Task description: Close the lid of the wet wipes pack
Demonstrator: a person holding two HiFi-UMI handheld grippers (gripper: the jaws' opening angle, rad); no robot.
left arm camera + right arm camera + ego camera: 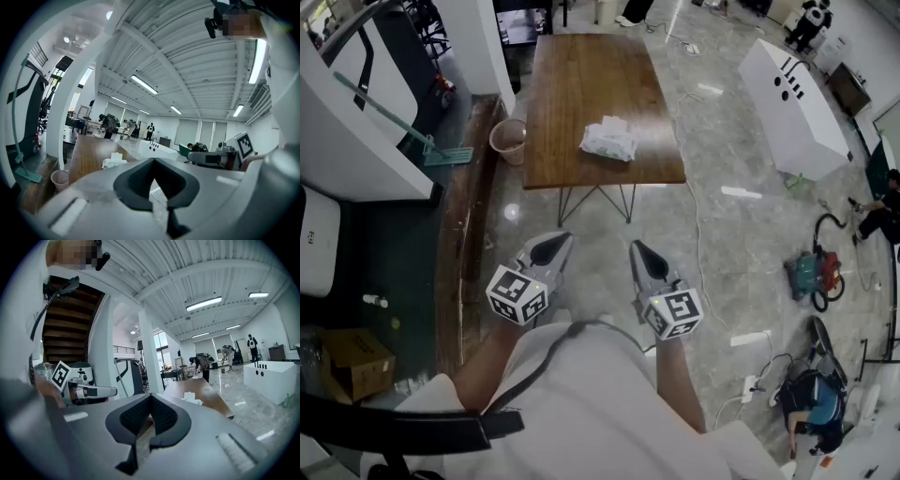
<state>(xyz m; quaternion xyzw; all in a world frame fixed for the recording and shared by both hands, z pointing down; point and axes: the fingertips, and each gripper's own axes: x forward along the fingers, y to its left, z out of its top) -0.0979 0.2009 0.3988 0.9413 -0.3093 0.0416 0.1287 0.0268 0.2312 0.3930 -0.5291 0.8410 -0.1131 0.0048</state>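
The wet wipes pack point(607, 139), white and crumpled, lies near the front right part of a brown wooden table point(581, 75). It shows small and far off in the left gripper view point(114, 161) and in the right gripper view point(191, 399). Both grippers hover over the floor close to the person's body, well short of the table. My left gripper point(551, 248) is shut with its tips meeting point(153, 161) and nothing held. My right gripper point(642, 255) is shut too point(151, 397), also with nothing in it. I cannot make out the pack's lid from here.
A pink bin point(508, 141) stands on the floor at the table's left edge. A long white cabinet point(792, 94) sits to the right, with a vacuum point(814, 274) and cables on the floor. A cardboard box point(356, 361) lies at the lower left. People stand far behind the table point(108, 124).
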